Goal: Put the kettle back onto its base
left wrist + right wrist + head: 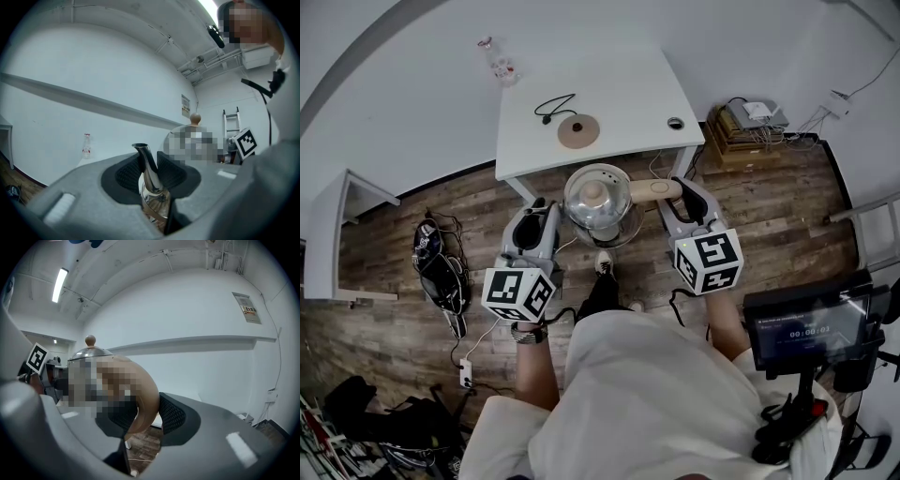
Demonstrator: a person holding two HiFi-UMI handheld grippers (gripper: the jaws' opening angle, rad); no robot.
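Observation:
A steel kettle (602, 202) with a wooden knob hangs over the wooden floor, just in front of the white table (619, 75). Its round tan base (578, 131), with a black cord, lies on the table beyond it. My left gripper (546, 214) is shut on the kettle's spout (146, 164), which stands between the ribbed pads (126, 174). My right gripper (677, 195) is shut on the tan handle (146, 401), which curves down between its pads (172, 414). The kettle's lid (91, 352) shows in the right gripper view.
A clear bottle (499, 61) stands at the table's far left corner, and a cable hole (675, 123) is near its right edge. A crate with cables (750, 127) sits right of the table. Bags (441, 267) lie on the floor at the left, and a screen on a stand (806, 328) is at the right.

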